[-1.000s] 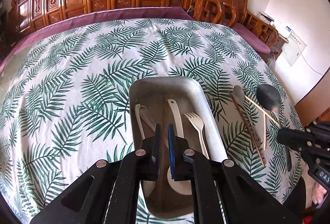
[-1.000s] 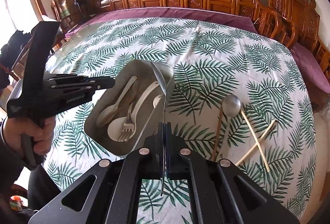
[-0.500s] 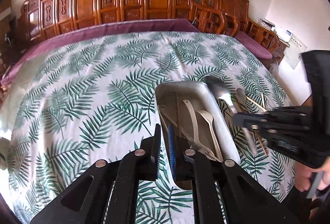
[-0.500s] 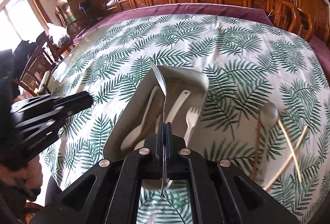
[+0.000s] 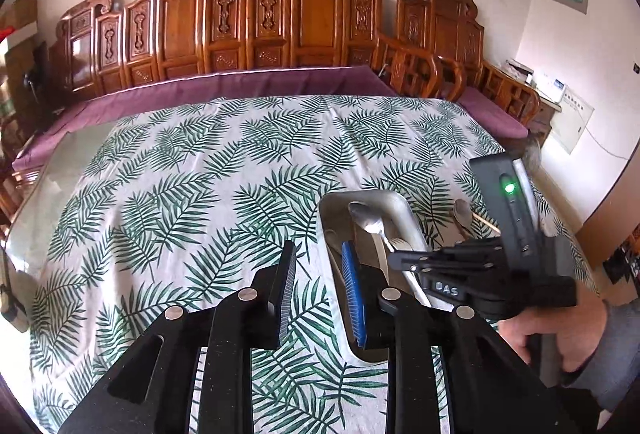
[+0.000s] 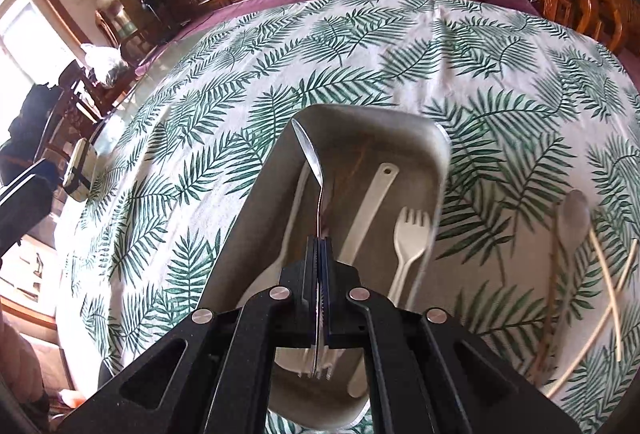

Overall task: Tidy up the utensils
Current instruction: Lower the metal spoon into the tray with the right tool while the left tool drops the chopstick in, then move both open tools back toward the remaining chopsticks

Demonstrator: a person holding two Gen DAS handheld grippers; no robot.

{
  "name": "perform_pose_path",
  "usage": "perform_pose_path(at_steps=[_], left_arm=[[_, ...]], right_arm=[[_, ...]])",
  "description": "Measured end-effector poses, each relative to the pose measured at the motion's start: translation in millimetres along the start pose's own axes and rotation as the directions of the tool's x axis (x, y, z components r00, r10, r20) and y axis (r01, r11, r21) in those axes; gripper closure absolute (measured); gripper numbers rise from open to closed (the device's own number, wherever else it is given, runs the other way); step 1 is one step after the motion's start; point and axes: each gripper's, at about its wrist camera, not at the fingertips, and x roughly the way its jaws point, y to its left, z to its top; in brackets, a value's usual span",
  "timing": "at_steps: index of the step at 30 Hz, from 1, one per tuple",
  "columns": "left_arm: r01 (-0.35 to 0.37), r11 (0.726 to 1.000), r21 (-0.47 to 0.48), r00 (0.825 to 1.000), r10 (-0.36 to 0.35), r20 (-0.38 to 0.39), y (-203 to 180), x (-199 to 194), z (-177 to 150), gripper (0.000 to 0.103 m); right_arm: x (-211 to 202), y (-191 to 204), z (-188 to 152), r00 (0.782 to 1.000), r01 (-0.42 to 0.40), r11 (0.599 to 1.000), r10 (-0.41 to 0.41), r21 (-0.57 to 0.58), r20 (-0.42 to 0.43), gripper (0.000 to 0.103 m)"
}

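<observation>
One slim shiny metal spoon [image 6: 312,162] pinched in right tool [image 6: 319,258], above grey tray [image 6: 436,154], left tool [image 5: 318,274] spread.

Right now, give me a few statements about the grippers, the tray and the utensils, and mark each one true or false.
1. The right gripper is shut on a metal spoon. True.
2. The left gripper is holding a fork. False: it is open and holds nothing.
3. The white plastic fork lies inside the metal tray. True.
4. The chopsticks are already in the tray. False: they lie on the leaf-print tablecloth, right of the tray.
5. The metal spoon's bowl is above the tray. True.
</observation>
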Motion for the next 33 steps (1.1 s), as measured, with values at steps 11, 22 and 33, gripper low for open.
perform_pose_path(at_steps=[11,22,33], left_arm=[[-0.028,1.0,-0.009,1.0,0.028,-0.008,6,-2,-7,0.081],[-0.03,1.0,0.001,0.999,0.03,-0.019,-8,2,-6,0.081],[0.004,0.999,0.043,1.0,-0.003,-0.031,-44,11,-2,0.079]], right_arm=[[8,12,-4,1.0,-0.014,1.0,0.014,-0.018,-0.009,0.101],[-14,-1,-12,0.999,-0.031,0.999,0.032,-0.034,0.03,0.096],[-68,-41,-35,0.995,0.012,0.999,-0.008,-0.04,0.097,0.096]])
